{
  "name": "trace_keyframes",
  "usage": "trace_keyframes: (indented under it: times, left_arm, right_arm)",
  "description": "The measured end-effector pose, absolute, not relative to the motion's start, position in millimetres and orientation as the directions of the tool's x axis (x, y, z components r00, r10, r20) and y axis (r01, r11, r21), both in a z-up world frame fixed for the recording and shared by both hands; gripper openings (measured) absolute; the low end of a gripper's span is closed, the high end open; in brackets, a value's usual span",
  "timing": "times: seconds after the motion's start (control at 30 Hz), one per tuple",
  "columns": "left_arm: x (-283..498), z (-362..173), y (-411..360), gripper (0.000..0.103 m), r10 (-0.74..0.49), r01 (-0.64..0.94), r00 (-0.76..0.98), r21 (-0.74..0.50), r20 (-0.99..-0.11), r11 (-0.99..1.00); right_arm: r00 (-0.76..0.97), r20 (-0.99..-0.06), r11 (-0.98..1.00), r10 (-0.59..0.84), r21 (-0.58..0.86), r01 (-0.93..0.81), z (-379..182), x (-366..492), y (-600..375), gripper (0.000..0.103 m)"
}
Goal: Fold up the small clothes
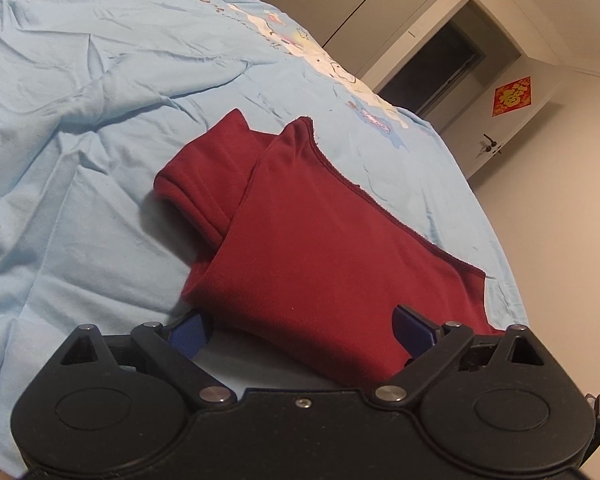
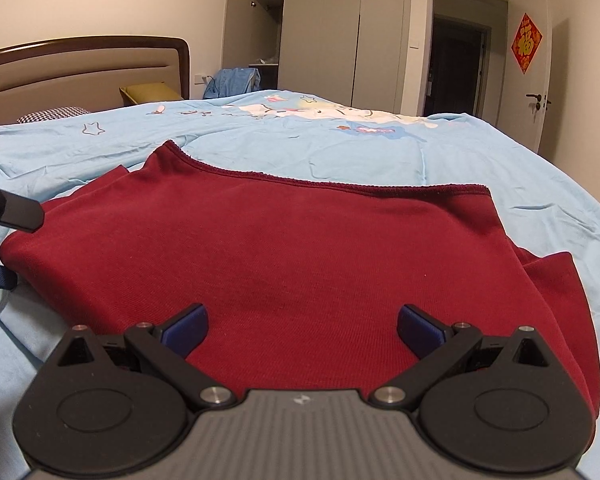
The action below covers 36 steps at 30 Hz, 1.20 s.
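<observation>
- And here's the dark red knitted garment, partly folded, lying flat on the bed's pale blue printed cover, its scalloped hem running side to side along the far edge in the right wrist view.
- In the left wrist view one ribbed red sleeve cuff pokes out from under the folded body, angling away toward the far left.
- The garment's long axis runs roughly across the right tongs' line of sight, and diagonally away from the left pair.
- Left tongs — jaws spread wide, near corner of the cloth lying between the blue pads, nothing pinched. The left pad sits just off the cloth's edge, over the blue cover.
- Right tongs — also wide, hovering over the near edge of the red cloth, no grip that I can see.
- Both sets sit right at the near side, the garment stretching away ahead of each; neither is clearly nearer.
- By my reading, the next fold hinges on taking that near edge and carrying it toward the far hem.
- Further out: a padded headboard, grey wardrobe doors, a white door bearing a red paper decoration.
</observation>
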State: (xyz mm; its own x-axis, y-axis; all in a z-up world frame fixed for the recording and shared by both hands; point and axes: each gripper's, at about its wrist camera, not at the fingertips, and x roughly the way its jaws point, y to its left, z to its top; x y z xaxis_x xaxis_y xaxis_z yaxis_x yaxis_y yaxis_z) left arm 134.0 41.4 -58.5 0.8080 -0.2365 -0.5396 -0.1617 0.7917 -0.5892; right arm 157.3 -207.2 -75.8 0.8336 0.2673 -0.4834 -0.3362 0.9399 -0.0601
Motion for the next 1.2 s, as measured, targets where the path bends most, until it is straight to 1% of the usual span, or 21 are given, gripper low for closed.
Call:
trace_keyframes:
  times: [0.13,0.2,0.27,0.33,0.43,0.47,0.53,0.63,1.0,1.2]
  left_arm:
    - [139.8,-64.7,44.6,0.083,-0.211,-0.204,0.812,-0.604,-0.543,0.770]
    - [141.8,-67.6,46.7,0.075,-0.202,-0.220,0.819,-0.618,-0.538,0.755]
    - [143.5,-66.2,46.2,0.062,-0.183,-0.223,0.827,-0.609,-0.531,0.761]
    - [144.7,-61.6,43.1,0.058,-0.174,-0.199,0.836,-0.585,-0.520,0.786]
    - [147.8,-56.2,38.2,0.058,-0.162,-0.172,0.847,-0.550,-0.506,0.817]
    - [150.0,-56.4,38.1,0.060,-0.159,-0.176,0.845,-0.548,-0.510,0.818]
    - [154.7,-60.4,41.4,0.062,-0.160,-0.204,0.835,-0.567,-0.526,0.798]
    - [160.3,-66.9,48.1,0.062,-0.162,-0.234,0.834,-0.605,-0.527,0.761]
    - [186.8,-85.0,62.1,0.062,-0.129,-0.278,0.862,-0.670,-0.490,0.688]
    - [194.1,-90.6,66.7,0.062,-0.101,-0.284,0.880,-0.686,-0.463,0.669]
  right_arm:
    - [0.834,-0.483,0.940,0.267,-0.060,-0.336,-75.8,157.1,-207.2,0.103]
    - [0.834,-0.484,0.940,0.267,-0.060,-0.336,-75.7,157.4,-207.2,0.103]
    - [0.833,-0.484,0.940,0.267,-0.060,-0.337,-75.7,157.5,-207.3,0.103]
    - [0.833,-0.485,0.940,0.268,-0.059,-0.337,-75.6,157.2,-207.4,0.103]
    - [0.832,-0.486,0.940,0.267,-0.059,-0.336,-76.3,156.7,-207.7,0.103]
    - [0.832,-0.486,0.940,0.267,-0.059,-0.336,-76.2,156.8,-207.9,0.103]
    - [0.831,-0.487,0.940,0.267,-0.059,-0.336,-76.1,156.9,-207.9,0.103]
    - [0.831,-0.489,0.940,0.267,-0.059,-0.336,-76.2,156.3,-208.2,0.103]
    - [0.831,-0.489,0.940,0.266,-0.059,-0.336,-76.0,156.8,-207.9,0.103]
    - [0.830,-0.489,0.940,0.266,-0.059,-0.336,-75.7,156.5,-208.0,0.103]
